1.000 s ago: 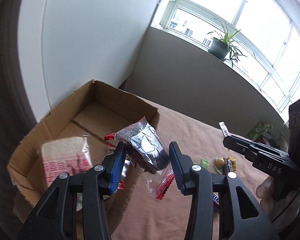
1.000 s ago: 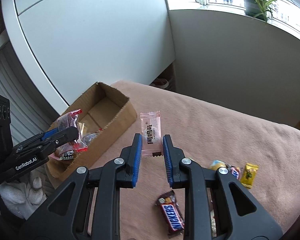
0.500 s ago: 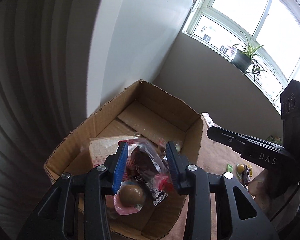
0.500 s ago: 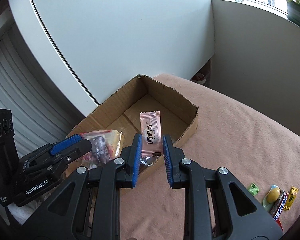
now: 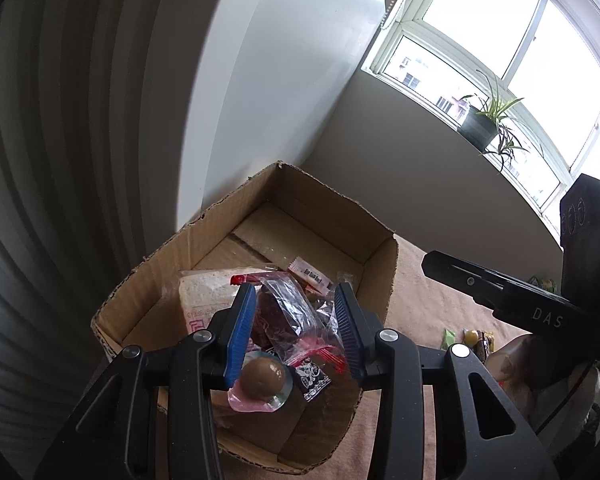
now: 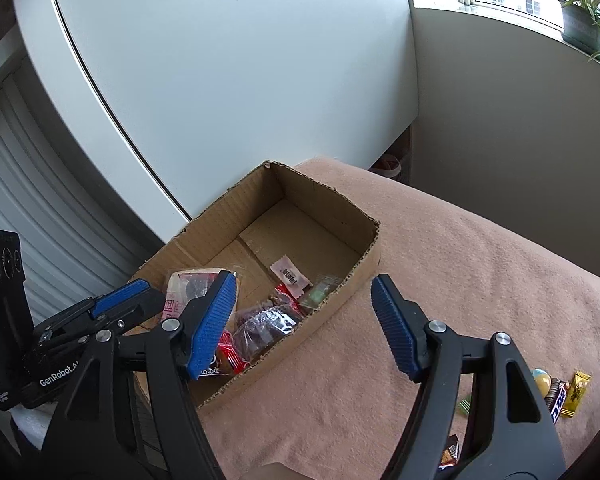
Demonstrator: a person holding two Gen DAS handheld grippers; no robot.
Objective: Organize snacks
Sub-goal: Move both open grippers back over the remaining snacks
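fuzzy peach blanket (image 6: 460, 280) under corrugated cardboard box (image 6: 364, 268); crinkly wrappers (image 6: 268, 324) inside.

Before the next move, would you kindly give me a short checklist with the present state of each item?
1. Pink packet lies inside the box: ok.
2. Right gripper free: its jaws have just been opening and nothing is between them: ok.
3. Left gripper has let go of the clear bag: its jaws have just been opening with the bag between them, over the box: cannot tell.
4. Room left in the box: the far end is bare: ok.
5. All snacks packed: a yellow candy and others lie on the blanket: not ok.
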